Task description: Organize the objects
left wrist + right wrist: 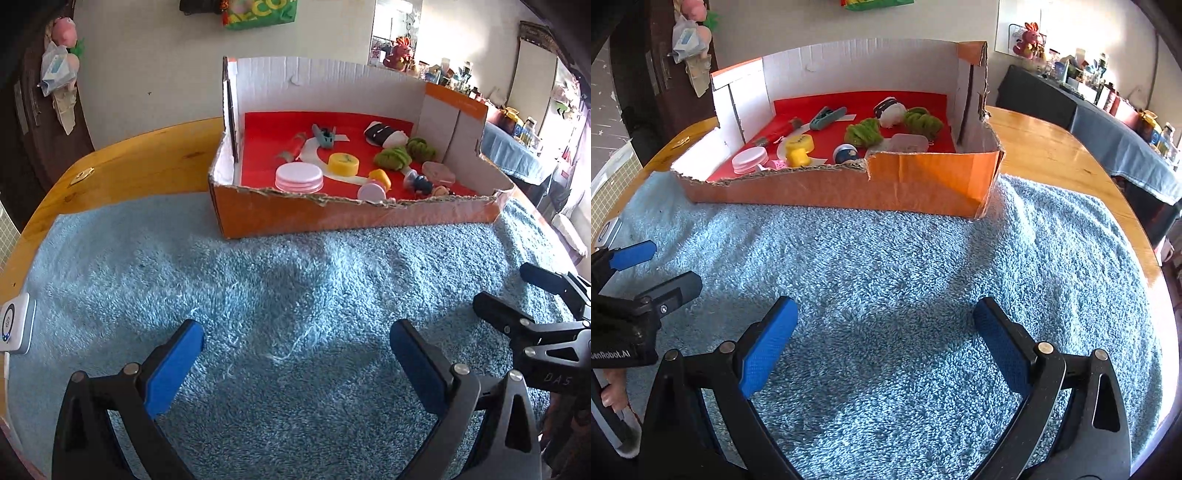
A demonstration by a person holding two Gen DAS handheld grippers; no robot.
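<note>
Both sets of tongs hang low over the blue towel [295, 295], and both are empty. The left tongs [295, 350] stand wide apart, blue pads facing each other with only towel pile between them. The right tongs [882, 339] are spread just as wide, nothing gripped. In the left wrist view the right tongs sit at the right edge, near the left ones, and the right wrist view shows the left tongs at its left edge.

The towel covers most of the wooden surface [1052, 147]. At its far side sits the orange cardboard box [923, 184], front wall torn low and ragged, back wall tall and white, floor red [266, 147]. All the small things lie inside it: a pink round lid [299, 177] near the front left, a yellow round piece [344, 163] just behind it, a teal clip [323, 136] further back, and 2 green fuzzy bundles [393, 157] to the right, close together. A black-and-white soft item [384, 136] lies behind the green ones, and a clear pink case [437, 172] sits by the right wall. A yellow-and-pink toy [376, 184] lies at the front edge, with small figures [421, 182] just beside it.

A white device [14, 325] rests at the towel's left edge.
</note>
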